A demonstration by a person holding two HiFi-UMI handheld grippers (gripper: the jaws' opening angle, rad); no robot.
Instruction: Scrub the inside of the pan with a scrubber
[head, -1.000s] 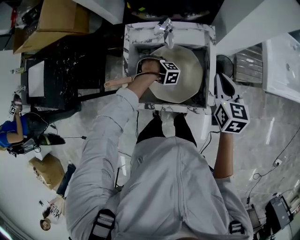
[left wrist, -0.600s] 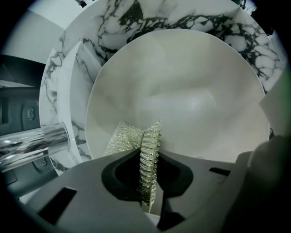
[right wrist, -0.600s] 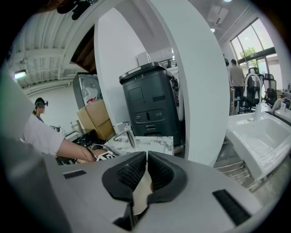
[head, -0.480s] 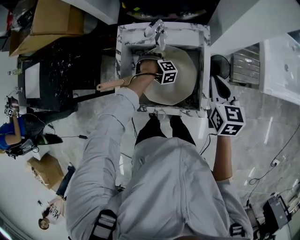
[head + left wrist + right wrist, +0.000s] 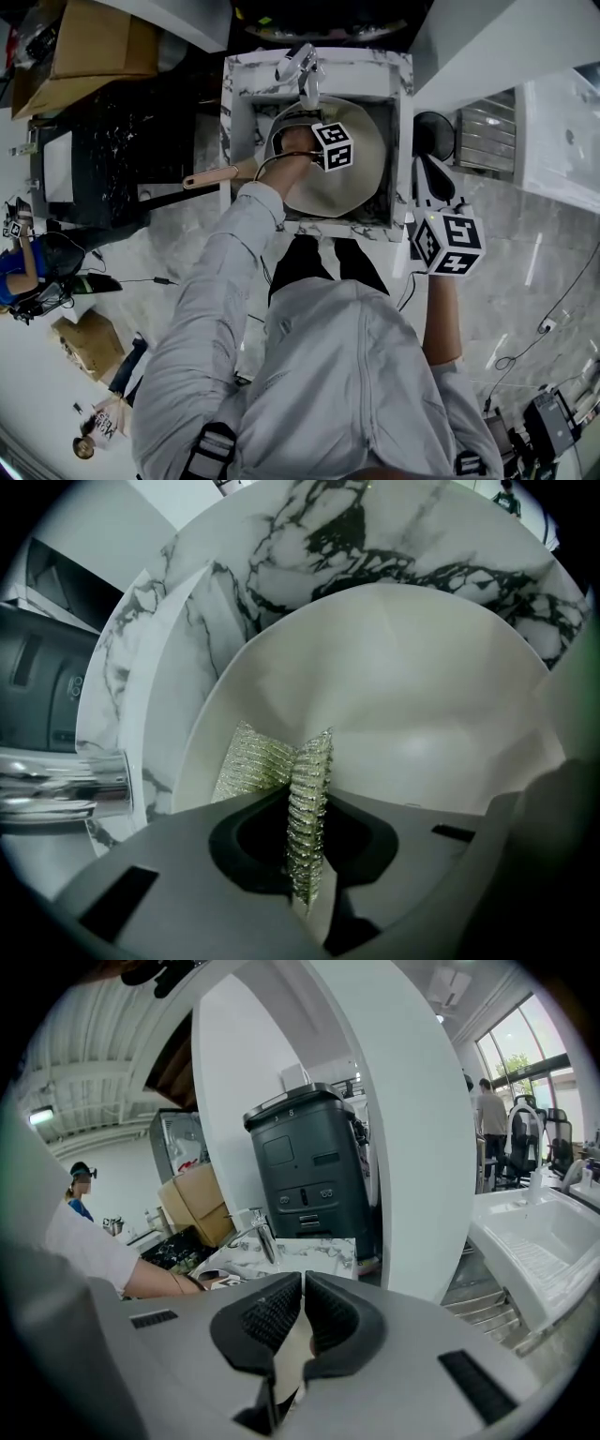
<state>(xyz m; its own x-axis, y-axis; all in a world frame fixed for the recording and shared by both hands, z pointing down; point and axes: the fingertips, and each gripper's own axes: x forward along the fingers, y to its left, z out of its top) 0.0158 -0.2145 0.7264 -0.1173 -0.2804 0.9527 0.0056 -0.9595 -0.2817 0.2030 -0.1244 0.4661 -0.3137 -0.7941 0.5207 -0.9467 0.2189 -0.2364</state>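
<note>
Presently: sink (image 5: 236, 112) holding the pan (image 5: 361, 164); left gripper (image 5: 309, 855) clamped on the scrubber (image 5: 251, 766) against the pan's inner wall, scrubbing apparently under way, progress not judgeable; right gripper (image 5: 301, 1312) closed, empty, right of sink.

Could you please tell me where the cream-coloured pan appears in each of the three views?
Head view: the cream-coloured round pan lies upper centre, inside the marble sink.
Left gripper view: it fills the middle and right, behind the silvery mesh scrubber clamped in the left gripper.
Right gripper view: the pan is not visible.
Shared landmark: the chrome faucet shows in all three.
</note>
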